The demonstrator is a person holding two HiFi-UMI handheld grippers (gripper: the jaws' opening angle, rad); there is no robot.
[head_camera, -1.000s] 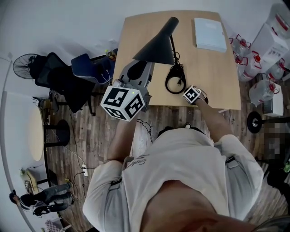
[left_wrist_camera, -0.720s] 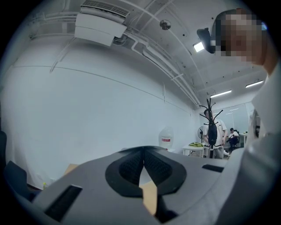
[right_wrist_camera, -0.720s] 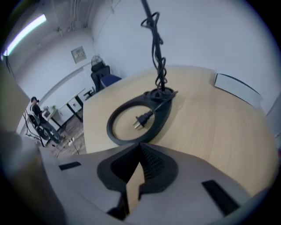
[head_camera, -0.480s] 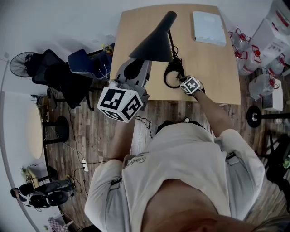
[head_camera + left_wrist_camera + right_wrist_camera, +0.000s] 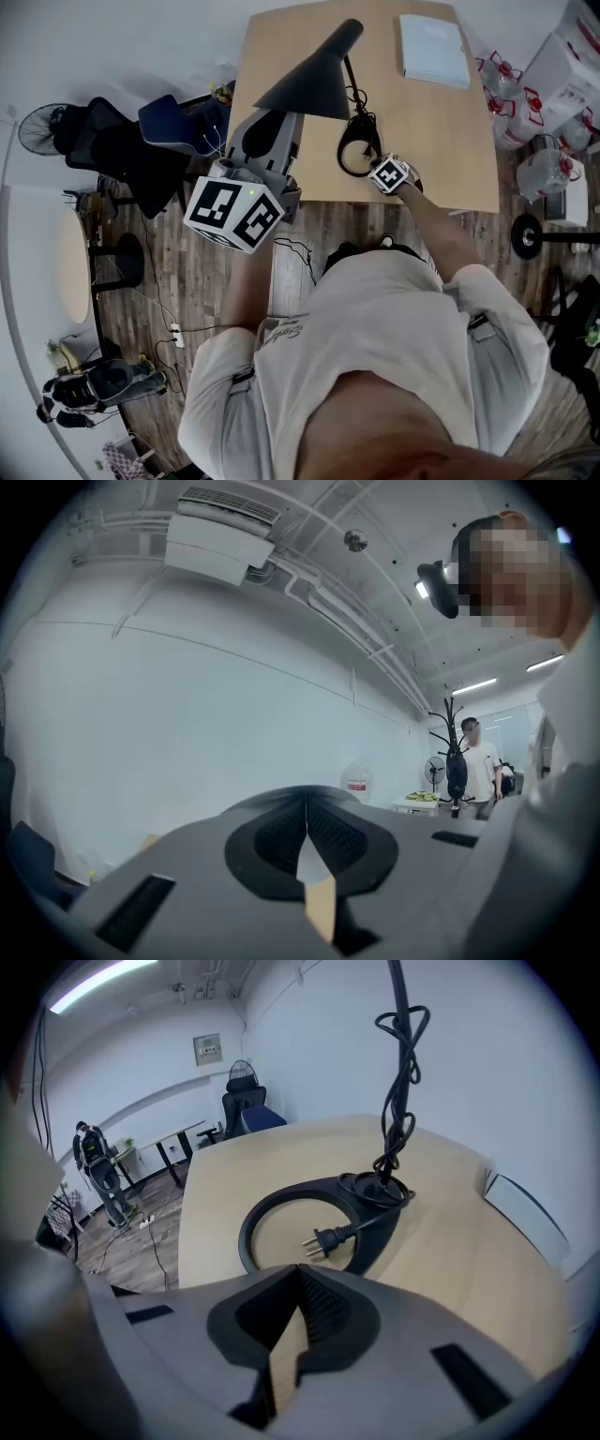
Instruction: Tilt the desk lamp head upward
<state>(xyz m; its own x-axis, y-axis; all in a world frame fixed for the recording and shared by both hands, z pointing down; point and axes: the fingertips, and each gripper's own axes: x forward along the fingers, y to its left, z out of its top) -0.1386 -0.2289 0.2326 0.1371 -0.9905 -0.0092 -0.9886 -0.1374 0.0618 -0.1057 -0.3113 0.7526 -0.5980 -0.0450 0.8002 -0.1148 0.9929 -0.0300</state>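
An office workroom is indicated: a wooden desk at the head view's top, office chairs and a floor fan upper left, a ceiling air-conditioner overhead.

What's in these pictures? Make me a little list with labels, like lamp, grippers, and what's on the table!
Lamp head: black cone over the left part of the wooden table
Lamp base: black ring flat on the table, with the plug lying inside it
Left gripper: jaws together, empty, pointing up at the wall, not on the lamp
Right gripper: jaws together, empty, low over the table, facing the base
Also on table: pale booklet near the far right corner
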